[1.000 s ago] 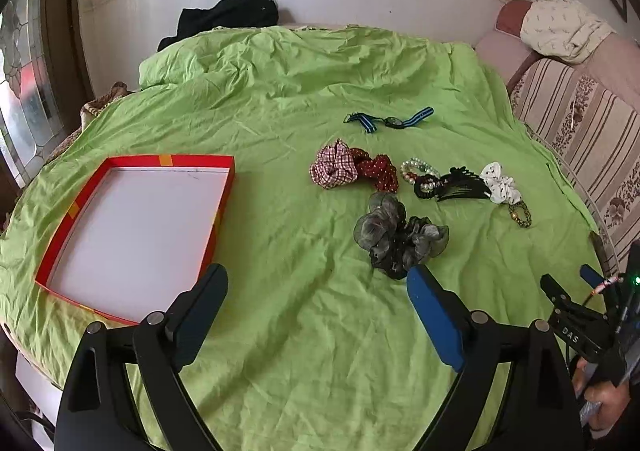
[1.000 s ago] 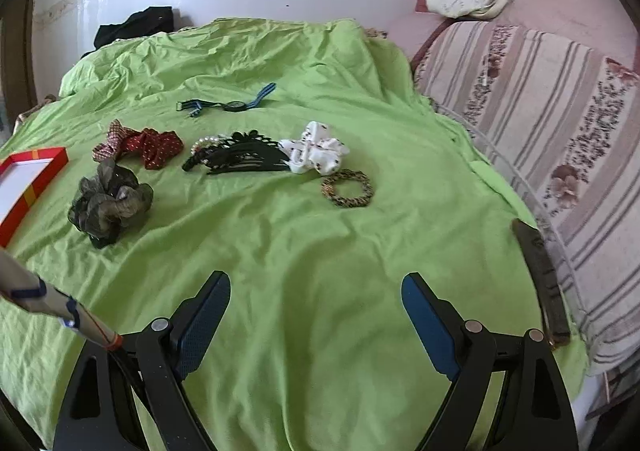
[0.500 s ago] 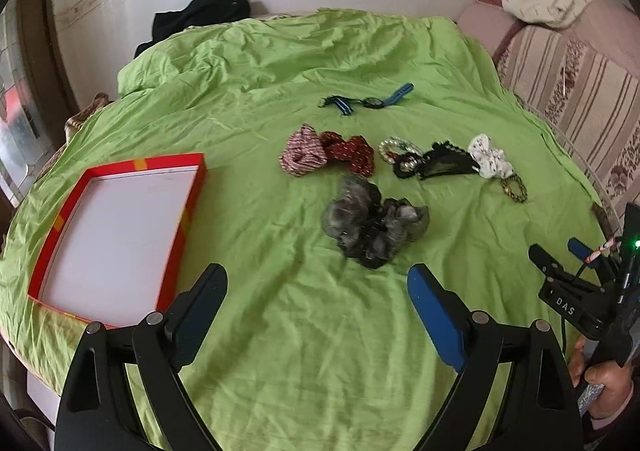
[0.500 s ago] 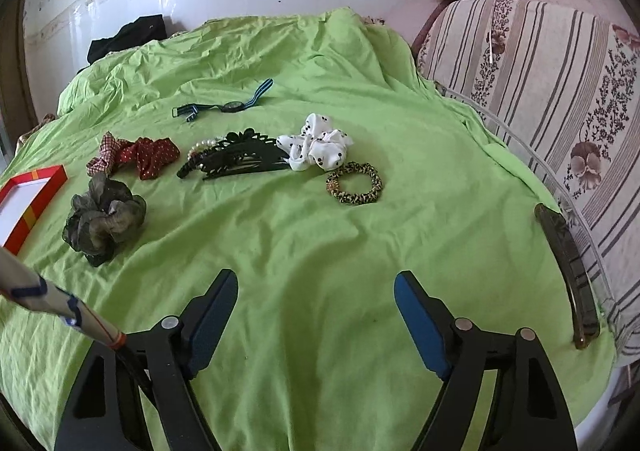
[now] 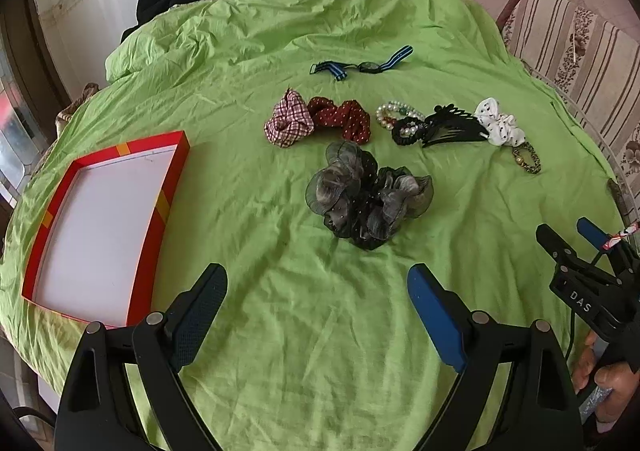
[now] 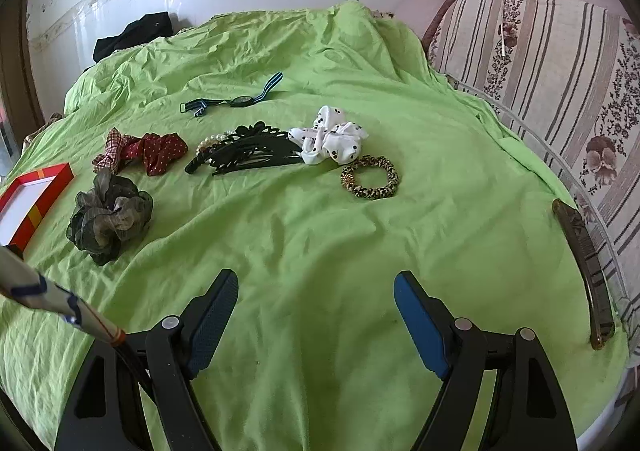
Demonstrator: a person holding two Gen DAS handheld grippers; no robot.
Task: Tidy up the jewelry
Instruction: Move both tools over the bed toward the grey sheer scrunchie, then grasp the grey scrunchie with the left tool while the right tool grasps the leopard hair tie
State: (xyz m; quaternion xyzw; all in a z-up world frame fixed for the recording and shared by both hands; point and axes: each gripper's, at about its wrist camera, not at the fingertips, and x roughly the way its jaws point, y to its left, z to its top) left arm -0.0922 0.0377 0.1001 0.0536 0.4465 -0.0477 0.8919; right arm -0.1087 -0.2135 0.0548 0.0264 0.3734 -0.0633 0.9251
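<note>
From the left wrist camera, the left gripper (image 5: 316,315) hangs over the green sheet (image 5: 320,351) with jaws spread wide and nothing between them. Taking the grey scrunchie (image 5: 366,197) as landmark: the red tray (image 5: 170,187) lies well to its left, and the checked scrunchie (image 5: 288,125) and dark red scrunchie (image 5: 342,119) lie just behind it. From the right wrist camera, the right gripper (image 6: 316,315) is likewise wide and empty; right of the grey scrunchie (image 6: 108,217) lie the black hair claw (image 6: 252,151), white dotted scrunchie (image 6: 330,141) and leopard hair tie (image 6: 370,177).
</note>
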